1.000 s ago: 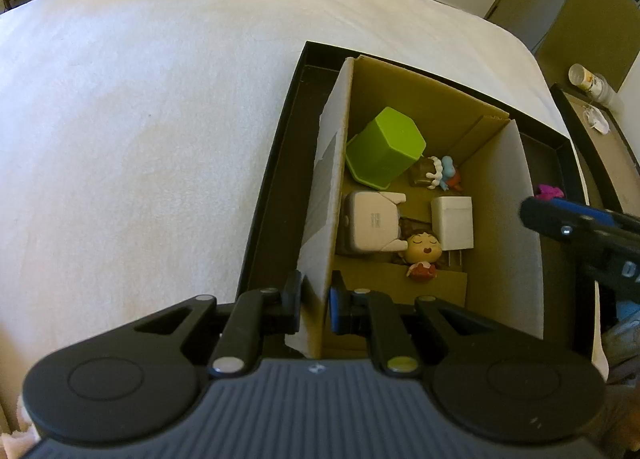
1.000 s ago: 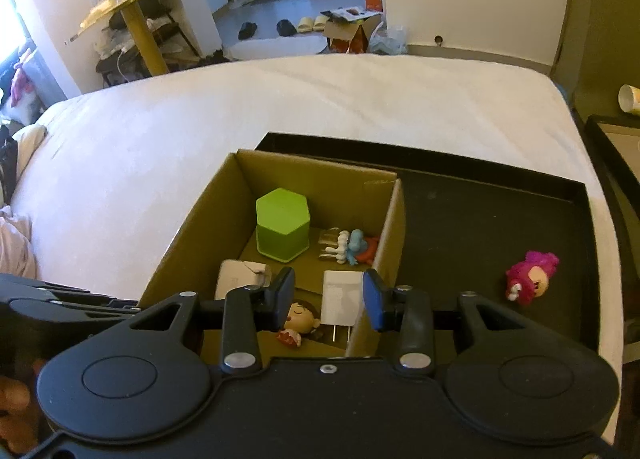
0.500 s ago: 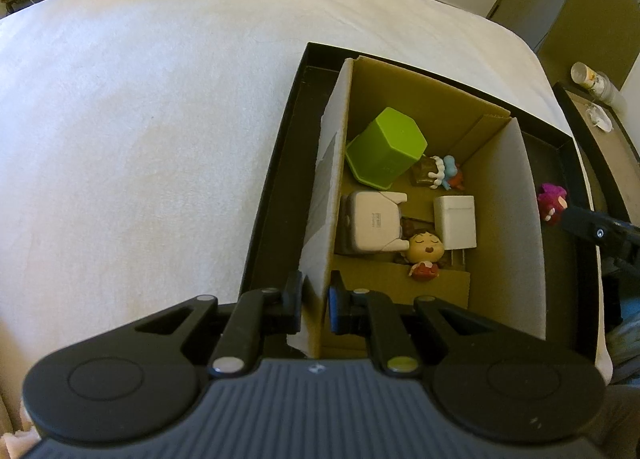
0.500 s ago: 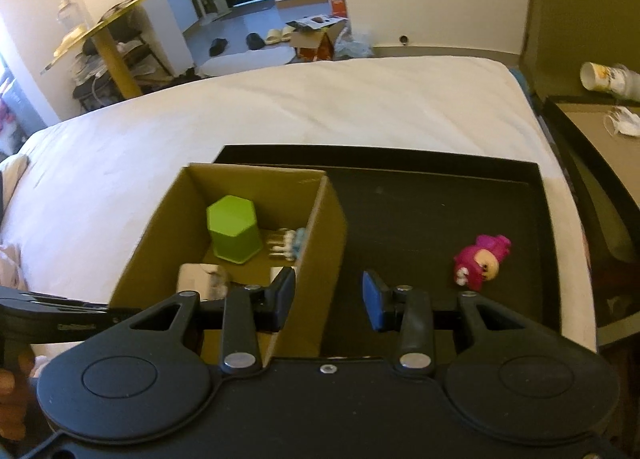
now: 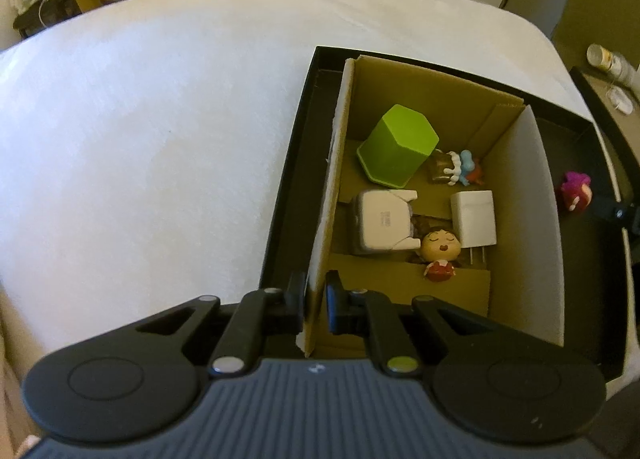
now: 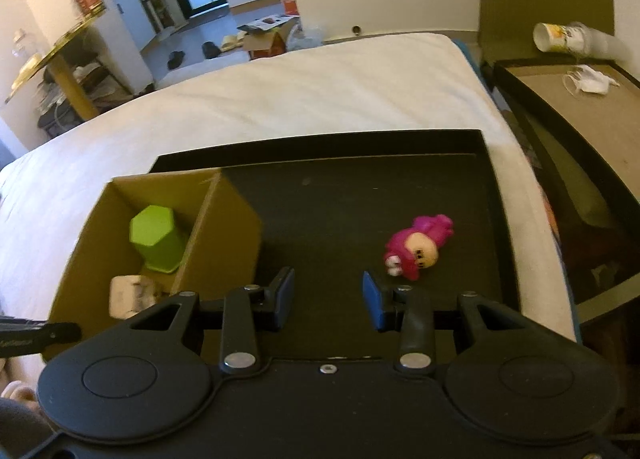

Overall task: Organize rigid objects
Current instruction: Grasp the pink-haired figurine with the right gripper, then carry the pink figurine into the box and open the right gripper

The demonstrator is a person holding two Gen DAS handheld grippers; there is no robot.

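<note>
A cardboard box [image 5: 520, 219] stands in a black tray [image 5: 288, 179] on a white bed. Inside lie a green hexagonal cup [image 5: 396, 143], a white charger [image 5: 474, 219], a white adapter [image 5: 384, 219], a doll with a red dress [image 5: 438, 251] and a small blue figure [image 5: 464, 167]. My left gripper [image 5: 316, 295] is shut on the box's left wall. A pink figurine [image 6: 416, 247] lies on the tray floor [image 6: 340, 219] right of the box [image 6: 224, 243]. My right gripper [image 6: 328, 295] is open and empty, just short of the figurine, which sits ahead to the right.
The white bed [image 5: 140, 139] spreads to the left and behind. A side table [image 6: 568, 99] with a paper cup [image 6: 560, 37] and a face mask [image 6: 588, 81] stands at the right. A room with shoes and a box lies beyond.
My right gripper has swung right, from over the box to over the tray floor near the pink figurine, and its jaws have opened wider. The left gripper keeps its hold on the box wall.
</note>
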